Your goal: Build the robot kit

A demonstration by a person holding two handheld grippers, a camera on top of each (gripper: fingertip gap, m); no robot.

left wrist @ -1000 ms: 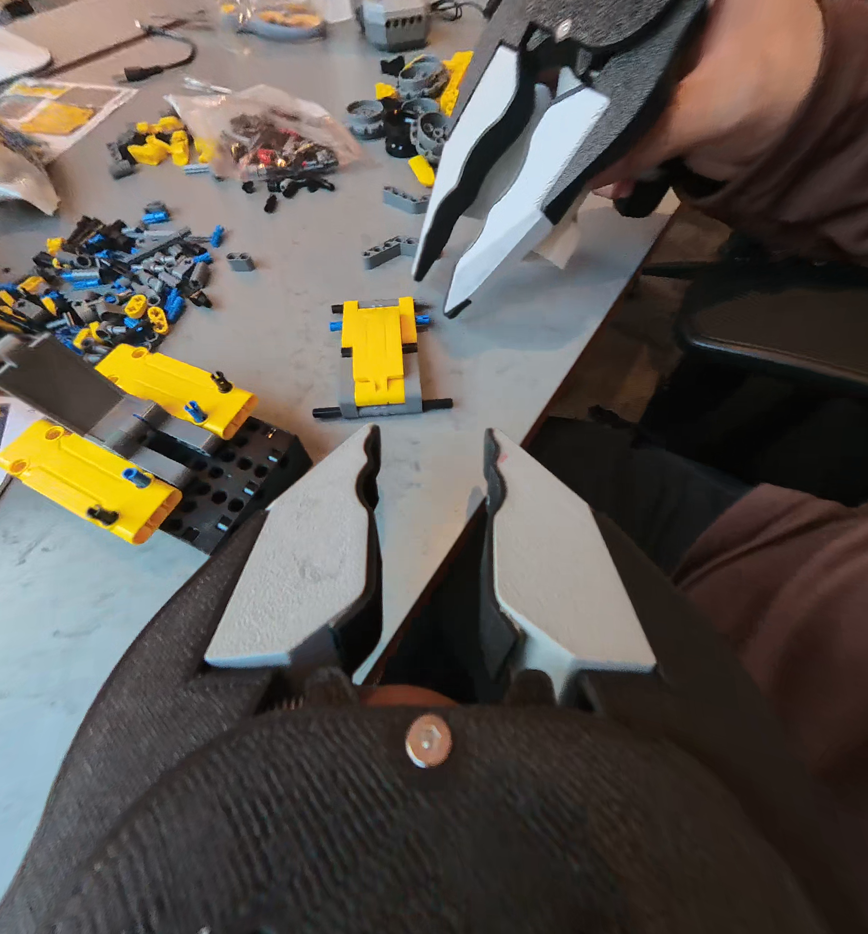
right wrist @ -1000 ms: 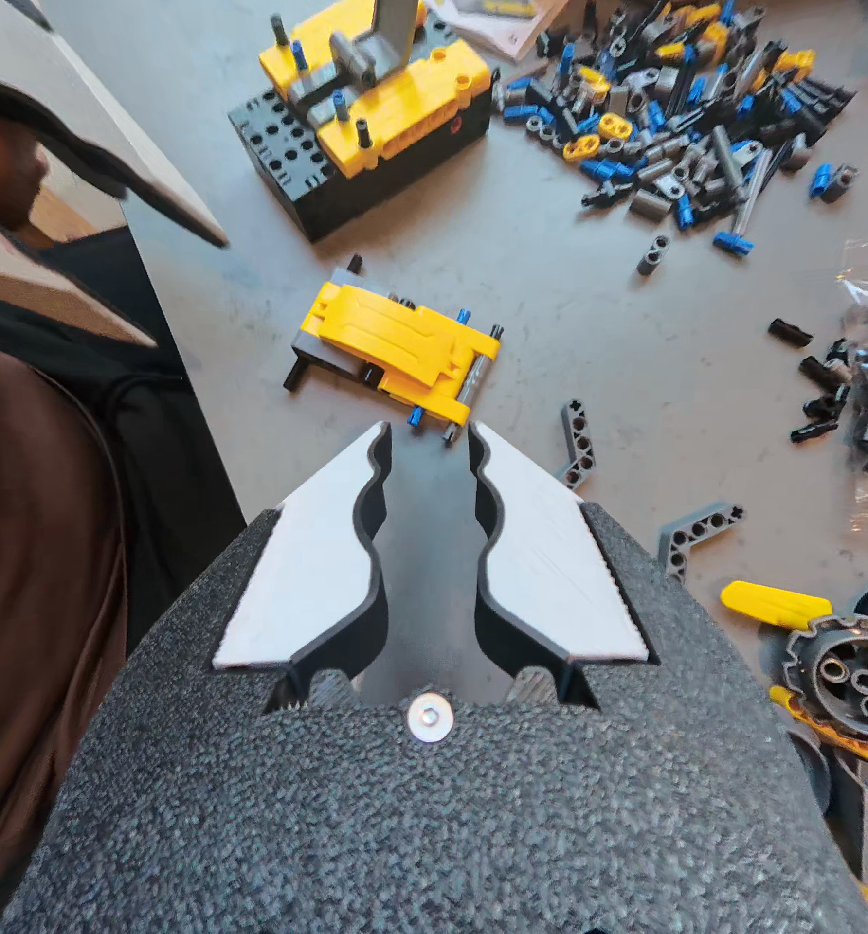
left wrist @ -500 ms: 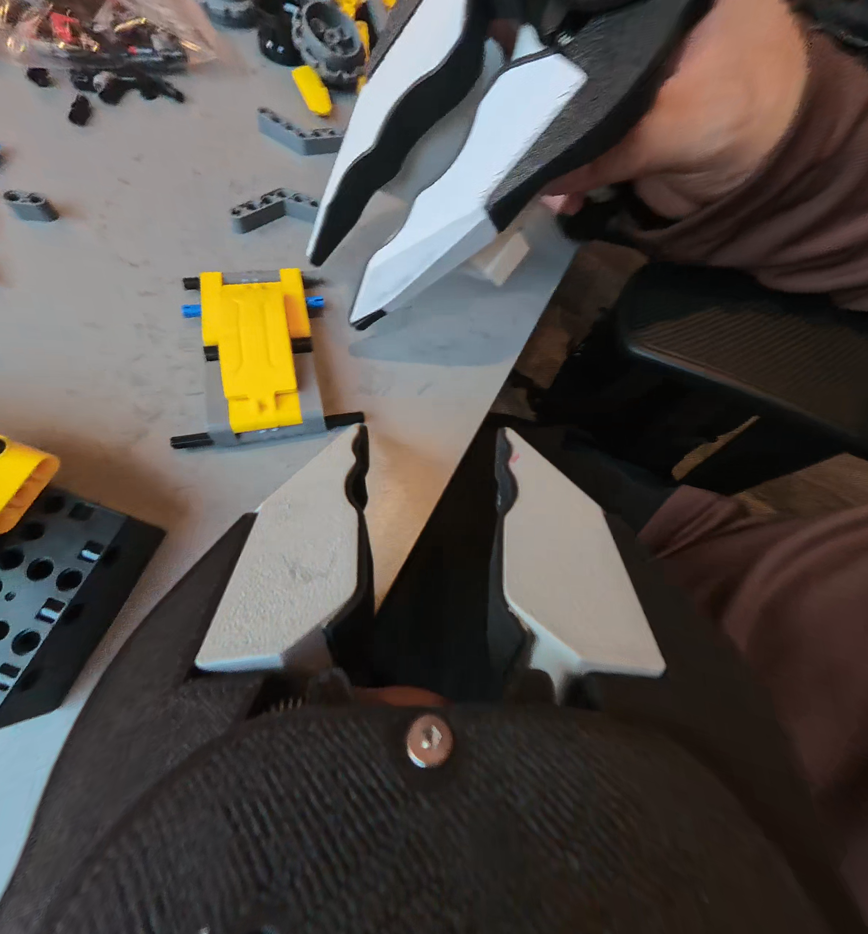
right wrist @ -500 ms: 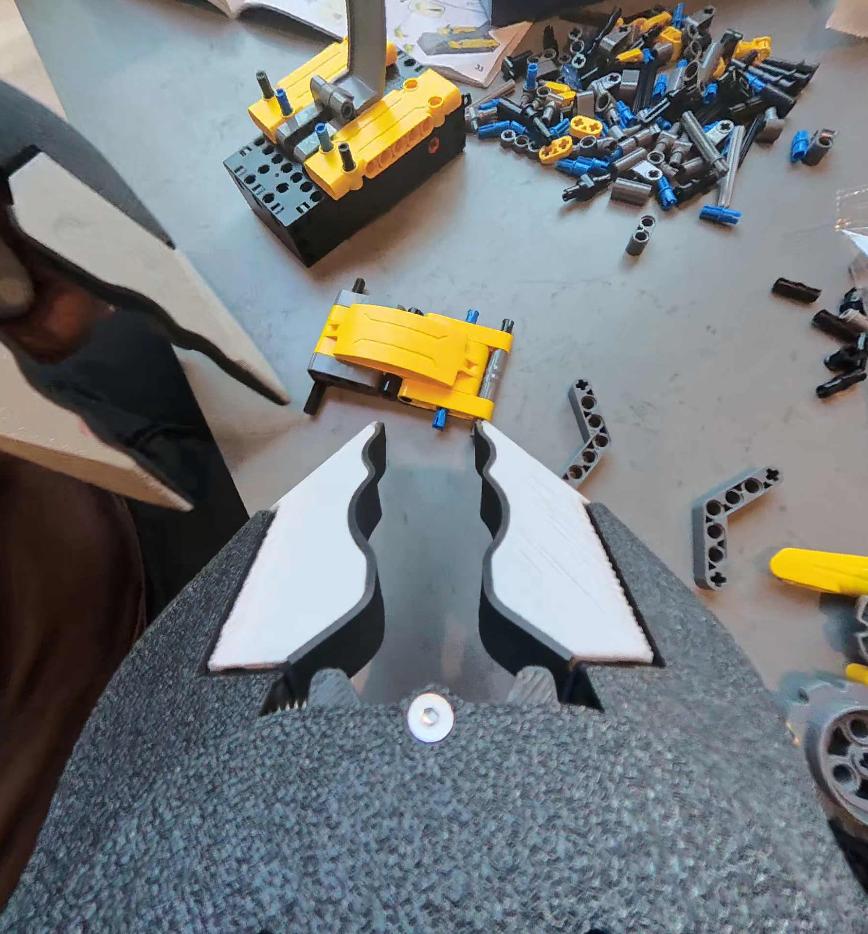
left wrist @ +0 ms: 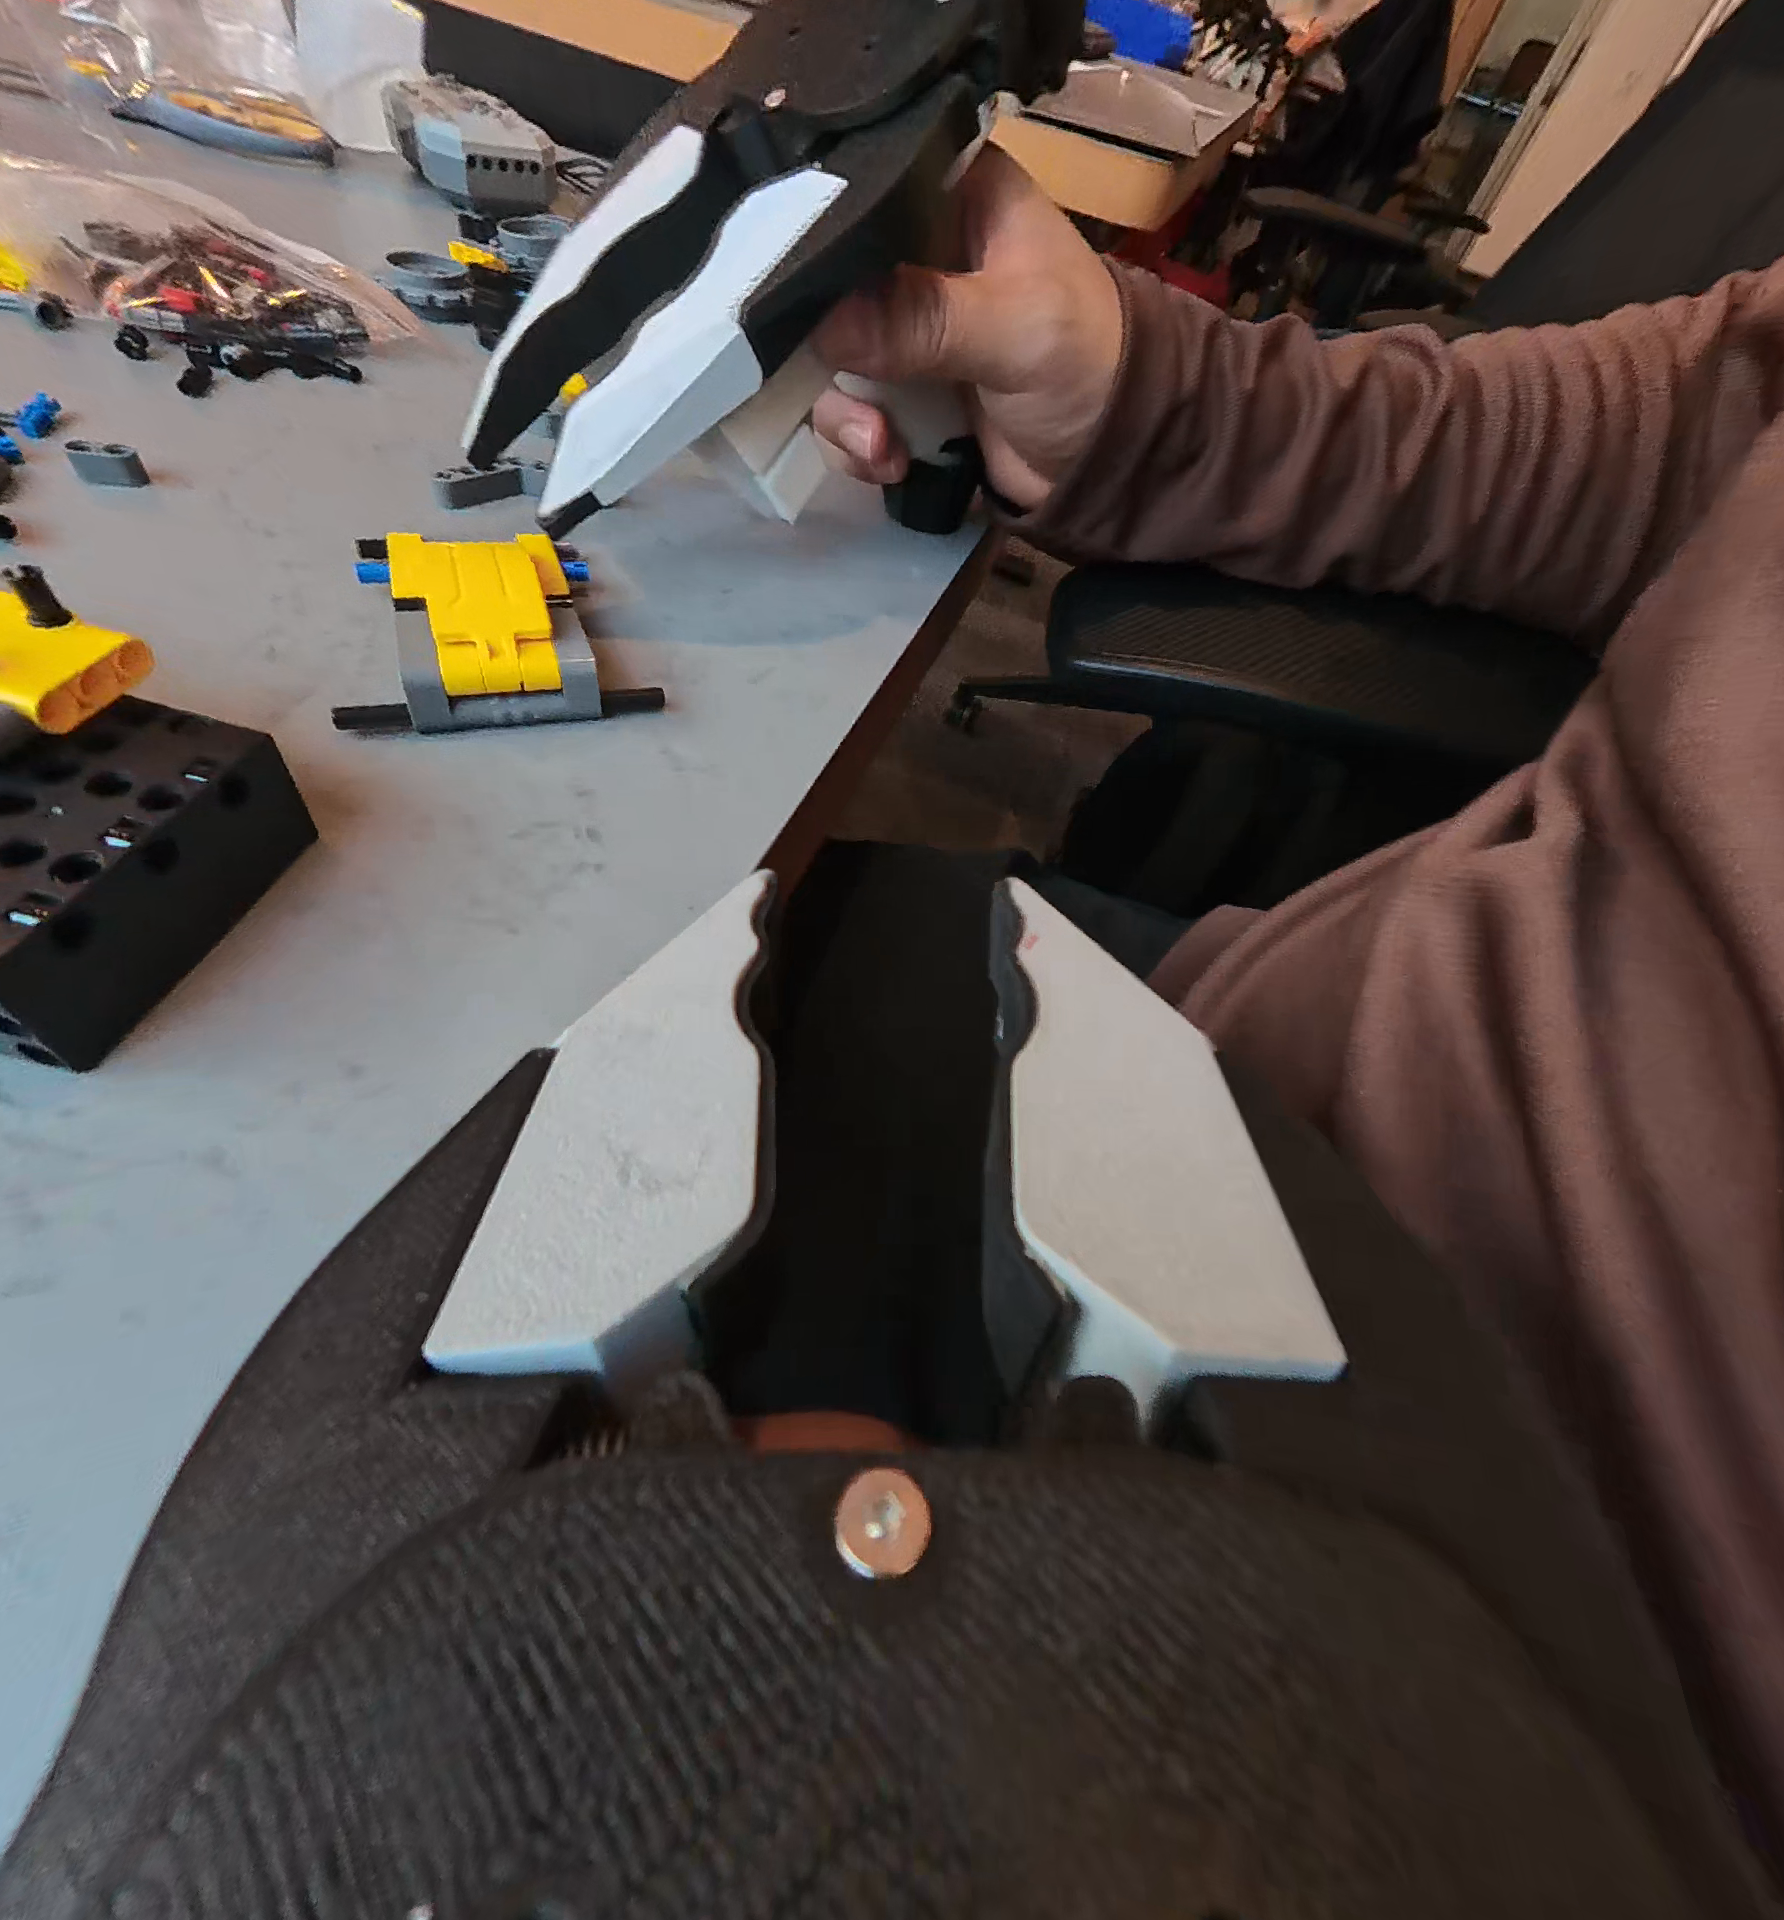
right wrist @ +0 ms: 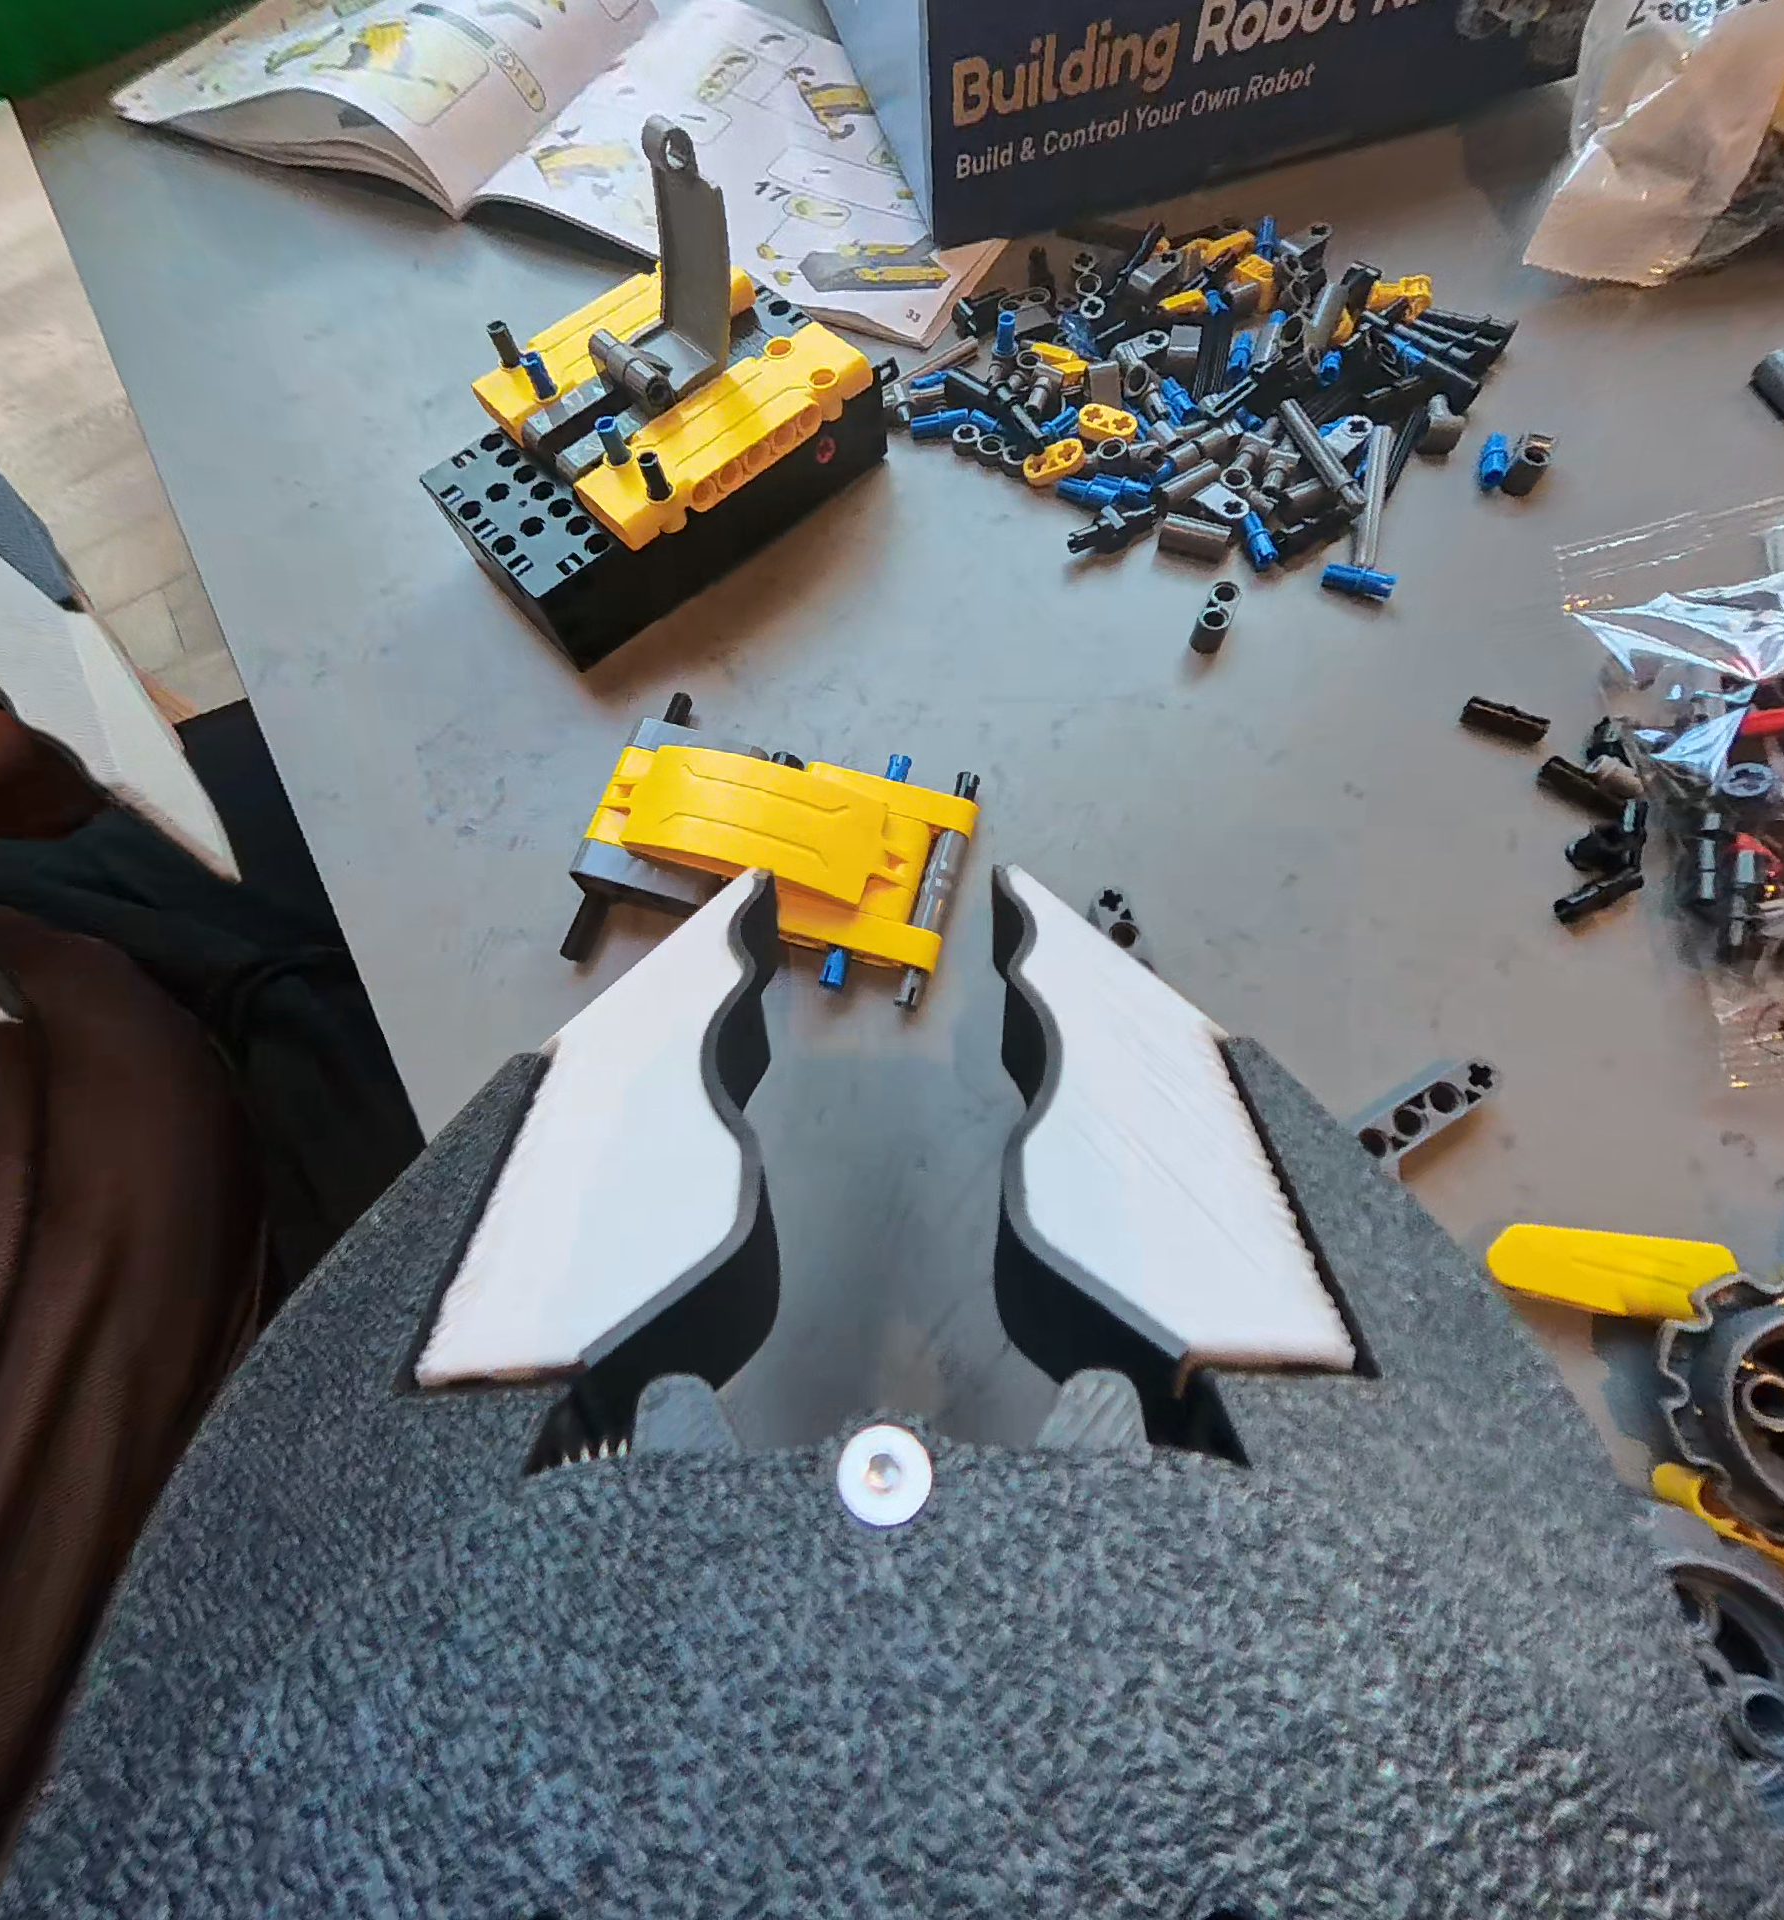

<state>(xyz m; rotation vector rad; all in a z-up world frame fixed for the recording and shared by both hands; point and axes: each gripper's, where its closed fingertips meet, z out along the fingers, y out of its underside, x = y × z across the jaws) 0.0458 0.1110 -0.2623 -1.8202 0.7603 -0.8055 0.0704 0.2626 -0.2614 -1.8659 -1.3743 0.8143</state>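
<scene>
Grey tabletop (right wrist: 1127, 727) stretches out under me, littered with building-kit parts, and office chairs show past its edge in the left wrist view. My right gripper (right wrist: 877, 894) hangs low over the small yellow-and-grey assembly (right wrist: 784, 842), fingers apart, nothing between them; my left-hand fingertip overlaps the near yellow edge in the right wrist view, though I cannot tell if it touches. From the left wrist view that same assembly (left wrist: 488, 623) lies flat near the tabletop's edge, black axle ends poking out each side, with the right gripper (left wrist: 514, 478) angled down just above its far end, gripped by my right hand (left wrist: 981, 343) in a brown sleeve.

My left gripper (left wrist: 883, 899) sits off the tabletop's edge, over dark clothing, fingers apart and empty, well back from the assembly.

Beyond it stands the bigger build: a black perforated block (right wrist: 597, 530) topped with yellow panels and an upright grey arm (right wrist: 690, 249). Right of that, a heap of small pins and connectors (right wrist: 1231, 416) in blue, black, grey and yellow. An open instruction booklet (right wrist: 514, 114) and a dark box (right wrist: 1231, 104) lie at the back. Clear bags of parts (right wrist: 1740, 790) sit right, grey angled beams (right wrist: 1428, 1107) just beside my right fingers, and toothed grey wheels (right wrist: 1781, 1392) near the corner.
</scene>
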